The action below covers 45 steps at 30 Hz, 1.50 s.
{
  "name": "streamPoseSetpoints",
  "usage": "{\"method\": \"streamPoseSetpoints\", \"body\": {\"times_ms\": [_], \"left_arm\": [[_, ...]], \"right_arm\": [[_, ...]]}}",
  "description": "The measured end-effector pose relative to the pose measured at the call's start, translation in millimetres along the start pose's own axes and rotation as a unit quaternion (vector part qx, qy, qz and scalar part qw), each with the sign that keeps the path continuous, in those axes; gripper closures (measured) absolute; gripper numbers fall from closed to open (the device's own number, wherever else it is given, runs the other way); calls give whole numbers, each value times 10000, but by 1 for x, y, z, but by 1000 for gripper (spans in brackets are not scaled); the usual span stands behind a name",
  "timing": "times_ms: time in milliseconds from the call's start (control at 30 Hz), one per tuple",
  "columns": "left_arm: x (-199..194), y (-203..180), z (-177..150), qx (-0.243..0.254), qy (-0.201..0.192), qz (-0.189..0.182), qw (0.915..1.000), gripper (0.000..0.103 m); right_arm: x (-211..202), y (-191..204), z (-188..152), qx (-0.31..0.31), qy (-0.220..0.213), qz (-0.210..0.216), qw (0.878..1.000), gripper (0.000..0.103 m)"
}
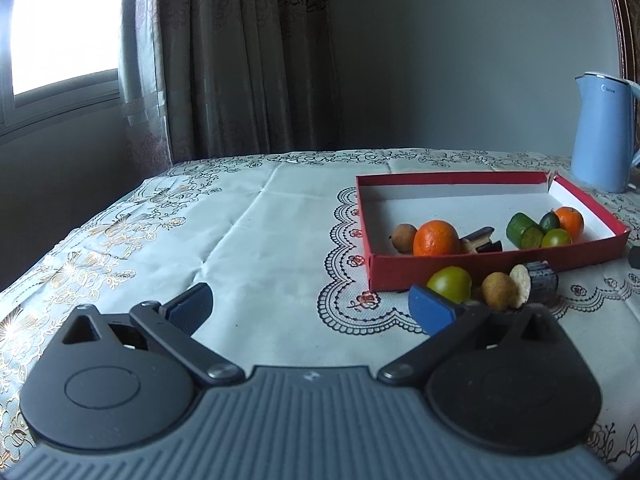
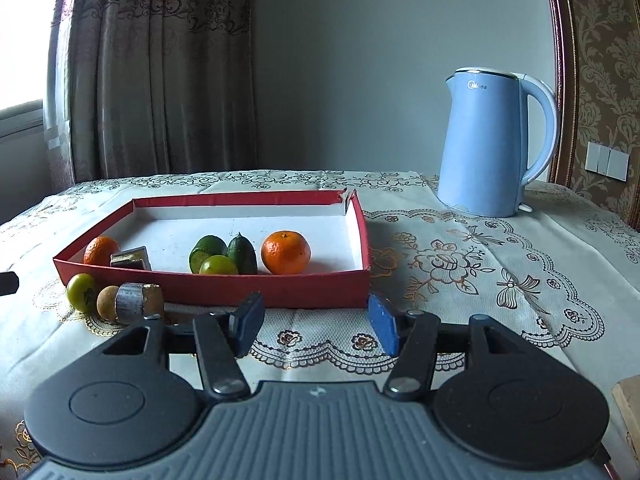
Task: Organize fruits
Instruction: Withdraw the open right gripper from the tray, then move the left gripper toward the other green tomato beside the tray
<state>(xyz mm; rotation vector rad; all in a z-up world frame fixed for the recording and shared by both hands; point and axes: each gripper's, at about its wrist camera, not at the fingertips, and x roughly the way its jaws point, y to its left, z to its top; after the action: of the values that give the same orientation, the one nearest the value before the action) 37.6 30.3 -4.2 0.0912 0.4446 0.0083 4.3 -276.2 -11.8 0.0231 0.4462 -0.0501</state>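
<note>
Each tool (image 2: pixel 316 322) has black round-hinged arms, silver screws, blue pads and a ribbed grey base.

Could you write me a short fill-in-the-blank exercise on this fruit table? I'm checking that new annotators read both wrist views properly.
1. The shallow box holding the fruit has ____ outer walls.
2. The number of orange mandarins inside the box, such as this one, is ____.
3. The kettle standing behind the box is ____ in colour.
4. The green fruit near the left hand-held gripper lies ____ the box.

Missing words: red; two; blue; outside
</note>
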Motion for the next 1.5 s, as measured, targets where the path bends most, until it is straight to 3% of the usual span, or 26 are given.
{"method": "streamPoseSetpoints", "body": {"times_ms": [500,667,833,1500], "left_arm": [[6,-35,12,211,70,-65,9997,0],[12,-39,12,270,71,-238,9993,0],[24,-38,10,215,289,-329,9988,8],[37,-50,13,340,482,-529,9969,9]], "right_arm": [[0,-2,0,62,-4,11,10000,46],[0,-2,0,69,-9,16,10000,46],[0,-3,0,83,-21,24,10000,46],[0,-10,0,297,-21,160,9994,46]]}}
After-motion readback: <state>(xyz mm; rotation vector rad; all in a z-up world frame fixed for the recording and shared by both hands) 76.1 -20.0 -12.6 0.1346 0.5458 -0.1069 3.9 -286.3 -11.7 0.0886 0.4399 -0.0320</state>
